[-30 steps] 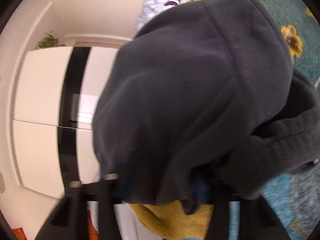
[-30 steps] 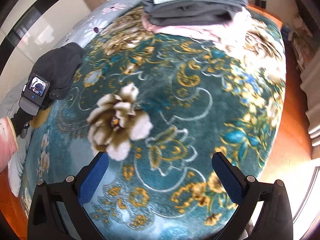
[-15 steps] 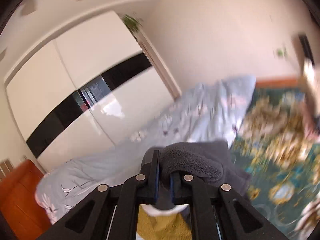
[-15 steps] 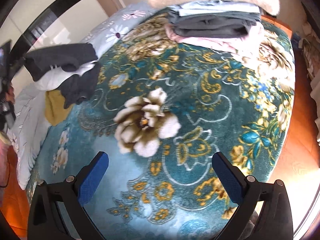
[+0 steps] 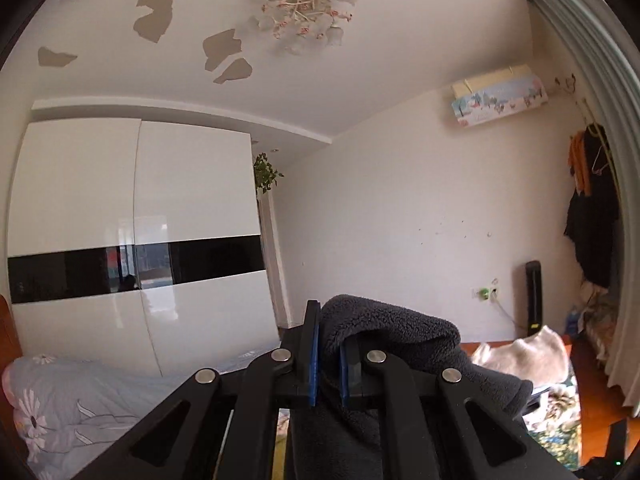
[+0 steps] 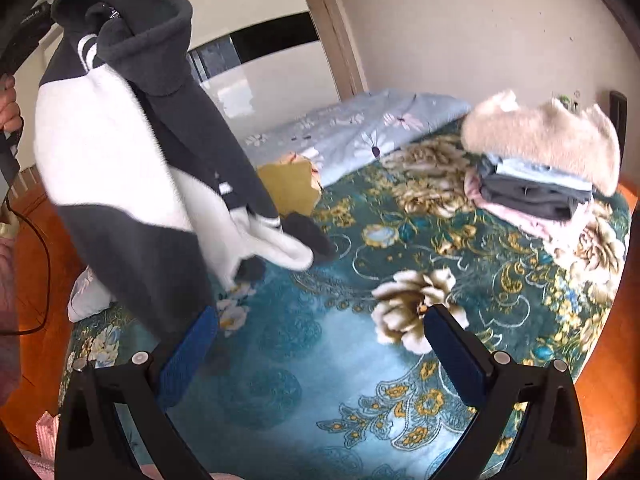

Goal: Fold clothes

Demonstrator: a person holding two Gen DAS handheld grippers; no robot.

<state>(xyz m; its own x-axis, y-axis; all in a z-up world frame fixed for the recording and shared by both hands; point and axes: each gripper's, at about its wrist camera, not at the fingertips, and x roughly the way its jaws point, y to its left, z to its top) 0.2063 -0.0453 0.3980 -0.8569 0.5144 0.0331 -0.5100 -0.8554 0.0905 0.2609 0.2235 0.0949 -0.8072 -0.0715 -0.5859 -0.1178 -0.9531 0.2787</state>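
Above a bed spread with a teal floral blanket (image 6: 360, 380), a dark grey and white fleece top (image 6: 120, 160) hangs in the air at nine to eleven o'clock of the right wrist view, its lower end trailing onto the cover. At ten o'clock a person's hand (image 6: 9, 112) grips the handle of the left gripper (image 5: 328, 352), whose blue pads are clamped tight on a fold of the fleece at the collar end; in that gripper's own view the cloth bunches at six o'clock and drapes over toward four o'clock. Behind it, at nine o'clock, stands a white wardrobe (image 5: 132, 208) with a black band. Just beyond the hanging top, a yellow garment (image 6: 288, 188) lies beside a pale blue flowered quilt (image 6: 360, 128) at twelve o'clock. The right gripper (image 6: 320, 348) points down at the blanket from six o'clock, its jaws wide apart and holding nothing, the fleece's hem just beside its left pad. At two o'clock a stack of folded clothes (image 6: 536, 196) sits on the bed, topped by a fluffy beige garment (image 6: 540, 136).
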